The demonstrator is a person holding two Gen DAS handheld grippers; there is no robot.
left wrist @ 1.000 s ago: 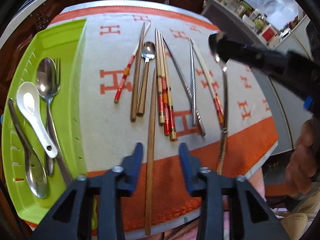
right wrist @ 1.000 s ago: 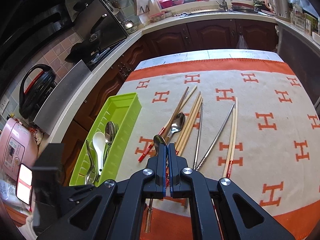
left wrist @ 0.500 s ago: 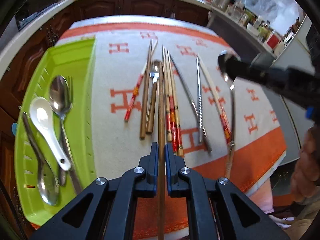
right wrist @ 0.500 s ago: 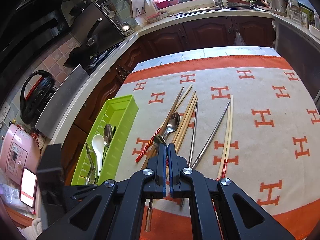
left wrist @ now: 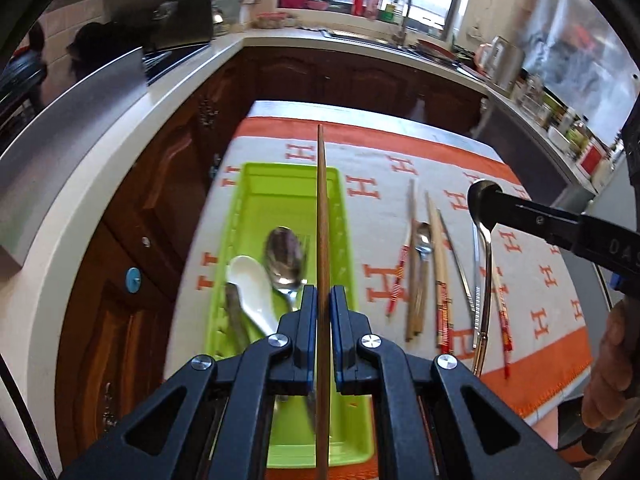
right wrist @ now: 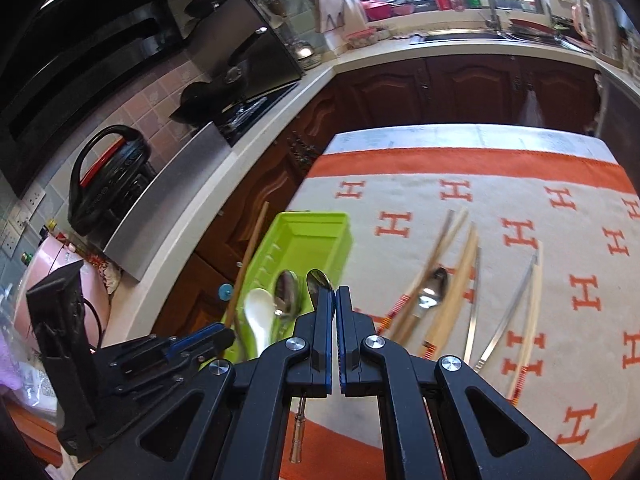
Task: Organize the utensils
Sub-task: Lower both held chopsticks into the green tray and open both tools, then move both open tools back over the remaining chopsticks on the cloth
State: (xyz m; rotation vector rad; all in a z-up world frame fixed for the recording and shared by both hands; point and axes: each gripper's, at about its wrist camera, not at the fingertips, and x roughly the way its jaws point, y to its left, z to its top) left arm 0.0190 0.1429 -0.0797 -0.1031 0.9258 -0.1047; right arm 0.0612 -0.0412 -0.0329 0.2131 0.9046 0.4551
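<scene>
My left gripper point(left wrist: 323, 294) is shut on a long wooden chopstick point(left wrist: 321, 216) and holds it lengthwise above the green tray point(left wrist: 276, 184). The tray holds a white ceramic spoon point(left wrist: 250, 288), a metal spoon point(left wrist: 285, 256) and other metal utensils. My right gripper point(right wrist: 334, 300) is shut on a long-handled metal spoon point(left wrist: 482, 216), its bowl point(right wrist: 319, 282) sticking out past the fingertips, held above the cloth right of the tray point(right wrist: 316, 236). Several chopsticks point(left wrist: 438, 264) and a small spoon point(left wrist: 424, 240) lie on the cloth.
The table carries a white cloth with orange H marks point(right wrist: 520, 208) and an orange border. Brown cabinets point(right wrist: 440, 92) and a white counter run behind and to the left. A stove and a kettle point(right wrist: 108, 184) stand on the left counter.
My left gripper closed on the wooden chopstick, lifted it and swung left over the green tray. My right gripper moved left toward the tray with the metal spoon.
</scene>
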